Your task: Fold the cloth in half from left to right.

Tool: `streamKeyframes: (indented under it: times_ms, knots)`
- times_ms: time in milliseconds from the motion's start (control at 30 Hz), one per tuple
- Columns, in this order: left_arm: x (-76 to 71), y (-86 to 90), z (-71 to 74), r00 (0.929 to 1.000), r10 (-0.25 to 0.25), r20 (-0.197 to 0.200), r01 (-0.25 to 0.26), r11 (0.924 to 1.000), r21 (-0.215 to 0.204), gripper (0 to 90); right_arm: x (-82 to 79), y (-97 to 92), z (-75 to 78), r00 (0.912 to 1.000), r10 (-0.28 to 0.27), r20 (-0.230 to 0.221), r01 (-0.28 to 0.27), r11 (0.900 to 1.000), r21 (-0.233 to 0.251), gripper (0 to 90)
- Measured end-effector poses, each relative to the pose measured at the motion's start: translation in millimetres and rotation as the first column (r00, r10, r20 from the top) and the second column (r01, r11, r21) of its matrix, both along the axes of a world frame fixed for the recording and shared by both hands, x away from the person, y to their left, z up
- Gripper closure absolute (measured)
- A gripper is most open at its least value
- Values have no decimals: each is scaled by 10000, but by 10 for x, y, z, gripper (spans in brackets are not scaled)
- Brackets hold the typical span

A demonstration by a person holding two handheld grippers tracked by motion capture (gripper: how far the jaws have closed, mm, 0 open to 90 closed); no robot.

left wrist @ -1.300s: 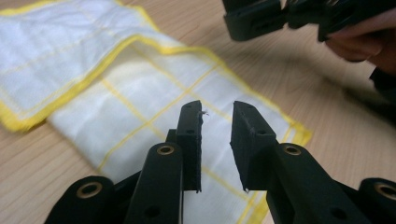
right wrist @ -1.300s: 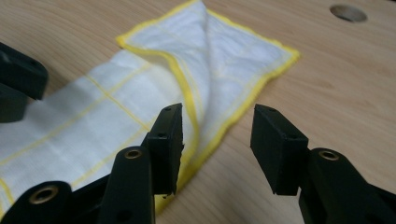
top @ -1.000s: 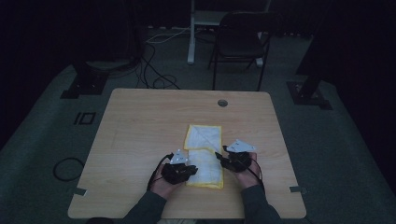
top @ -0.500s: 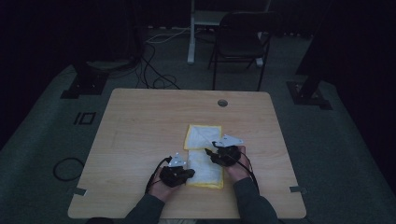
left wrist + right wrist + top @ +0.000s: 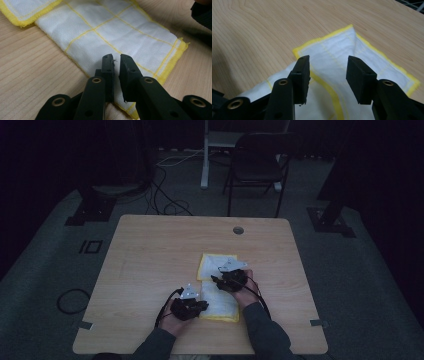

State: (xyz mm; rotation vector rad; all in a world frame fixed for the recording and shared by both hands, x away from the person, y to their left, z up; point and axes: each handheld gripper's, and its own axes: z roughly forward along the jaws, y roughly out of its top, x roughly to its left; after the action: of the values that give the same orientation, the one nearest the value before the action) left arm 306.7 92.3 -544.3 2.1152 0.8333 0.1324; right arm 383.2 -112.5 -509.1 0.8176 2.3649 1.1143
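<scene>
Cloth (image 5: pixel 218 285) half folded: right gripper (image 5: pixel 327 75) gaping over the yellow hem, left gripper (image 5: pixel 116 68) just reopened a crack, empty; grab next.

Left gripper (image 5: pixel 116 60) fingers (image 5: pixel 108 66) slightly parted above cloth (image 5: pixel 112 30).

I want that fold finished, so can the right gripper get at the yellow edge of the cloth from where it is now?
Probably yes. The right gripper is over the cloth with its jaws apart, the yellow edge lies between them, and nothing blocks it.
</scene>
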Motion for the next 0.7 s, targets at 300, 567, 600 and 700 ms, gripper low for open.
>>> streamKeyframes:
  times_ms: [300, 567, 600, 700]
  knots:
    - [0, 0, -4, 10000, -19, -3, 19, 10000, 7, 811, 63, 177, -86, 9985, 550, -60, -553, 9954, -783, 515]
    - [-1, 0, -6, 10000, -30, -37, 30, 10000, -5, 806, 91, 337, -195, 9972, 723, 174, -672, 9765, -2045, 514]
    - [-2, 0, -6, 10000, -30, -36, 30, 10000, -4, 806, 100, 340, -201, 9972, 736, 132, -693, 9759, -2070, 525]
    - [-2, 0, -7, 10000, -34, -39, 34, 10000, -8, 806, 116, 337, -199, 9972, 747, 0, -733, 9776, -1975, 634]
